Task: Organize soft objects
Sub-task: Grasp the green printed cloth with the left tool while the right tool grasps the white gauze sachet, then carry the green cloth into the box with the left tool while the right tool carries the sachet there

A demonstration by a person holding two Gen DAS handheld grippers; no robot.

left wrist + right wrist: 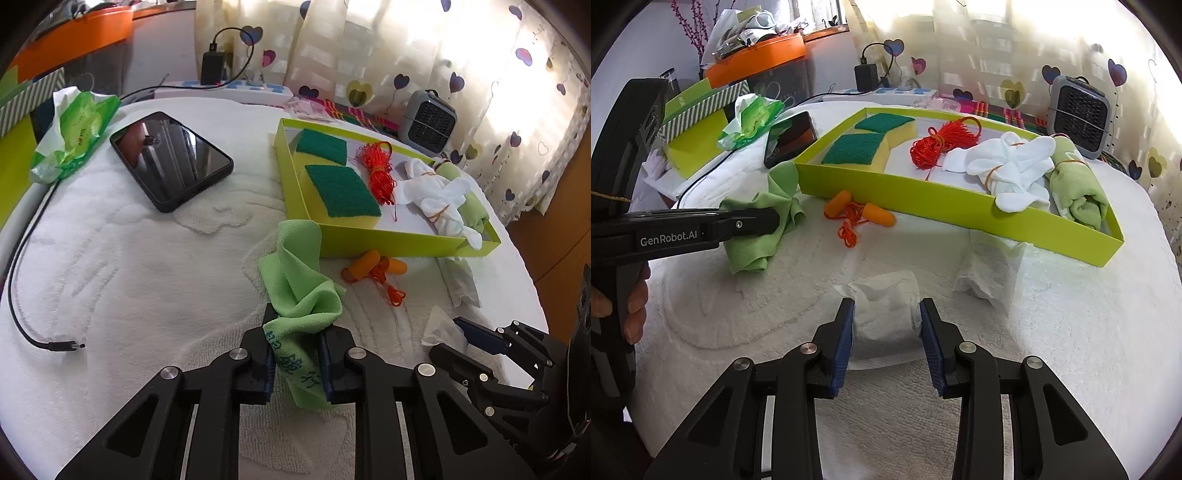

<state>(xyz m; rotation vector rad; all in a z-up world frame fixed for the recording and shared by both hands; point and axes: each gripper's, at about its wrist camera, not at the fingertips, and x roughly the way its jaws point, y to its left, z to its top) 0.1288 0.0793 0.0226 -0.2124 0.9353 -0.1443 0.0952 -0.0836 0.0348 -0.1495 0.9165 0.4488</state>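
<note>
Left gripper (295, 363) jaws narrow, pinching a green cloth (299, 280) that rises crumpled off the white towel (129, 266) just beside the tray (388, 240). Right gripper (886, 339) jaws partly closed around a folded white tissue (884, 317) – pads touching its sides. Second tissue (988, 277) and orange earplugs (860, 214) lie near the tray front; sponges (857, 147), red cord (942, 142), white socks (1008, 173) inside.
</note>
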